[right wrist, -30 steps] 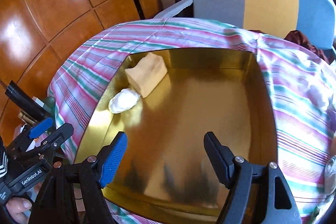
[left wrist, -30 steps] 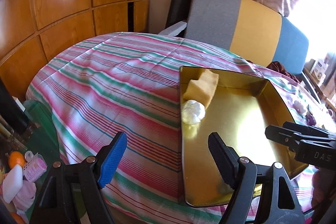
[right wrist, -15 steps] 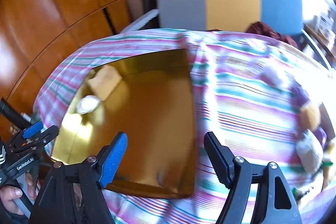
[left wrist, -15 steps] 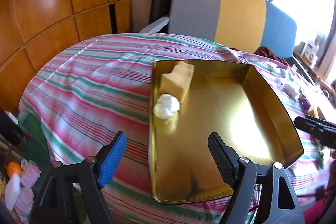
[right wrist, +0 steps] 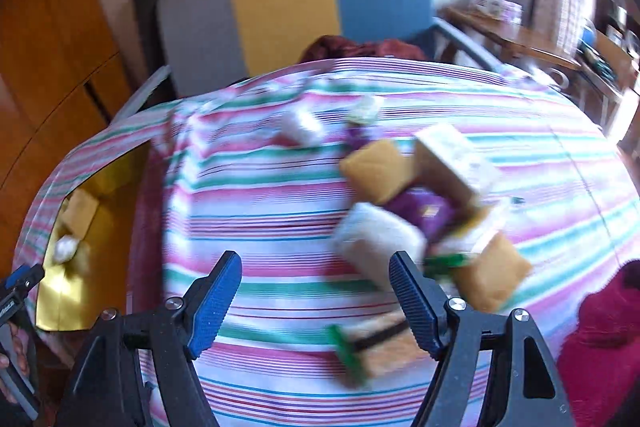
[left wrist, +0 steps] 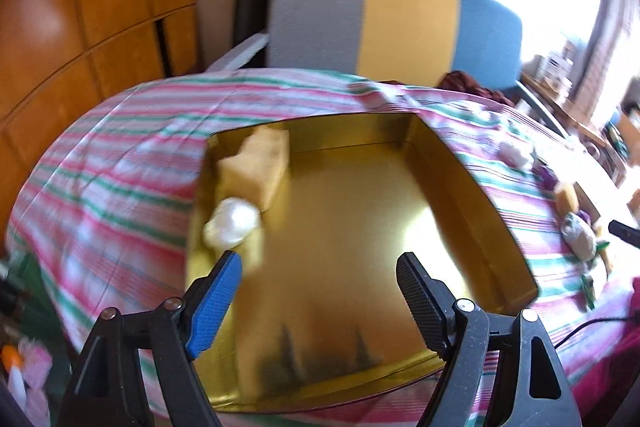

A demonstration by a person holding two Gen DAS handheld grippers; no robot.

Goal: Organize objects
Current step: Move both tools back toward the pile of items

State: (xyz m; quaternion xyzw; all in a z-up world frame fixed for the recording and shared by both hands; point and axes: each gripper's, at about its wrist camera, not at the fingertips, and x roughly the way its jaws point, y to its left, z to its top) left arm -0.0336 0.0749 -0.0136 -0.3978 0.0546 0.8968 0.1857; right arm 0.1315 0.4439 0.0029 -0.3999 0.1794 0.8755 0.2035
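Gold metal tray (left wrist: 472, 195) sits on the striped cloth (left wrist: 120, 187) over the desk, holding a yellow sponge block (left wrist: 256, 167) and a white wad (left wrist: 232, 221) touching it in the far left corner. My left claw (left wrist: 318, 297) hangs over the tray's near part, jaws spread, nothing between them. My right claw (right wrist: 314, 293) is over the cloth to the right of the tray, jaws spread too, empty. Just ahead of it on the right lies a blurred heap of loose things: a white block (right wrist: 376, 235), tan cushions (right wrist: 376, 169), something purple (right wrist: 420, 207), green bits (right wrist: 344, 347). A small white piece (right wrist: 300, 127) lies apart, farther back. A grey, yellow and blue chair back (right wrist: 288, 7) stands behind the desk.
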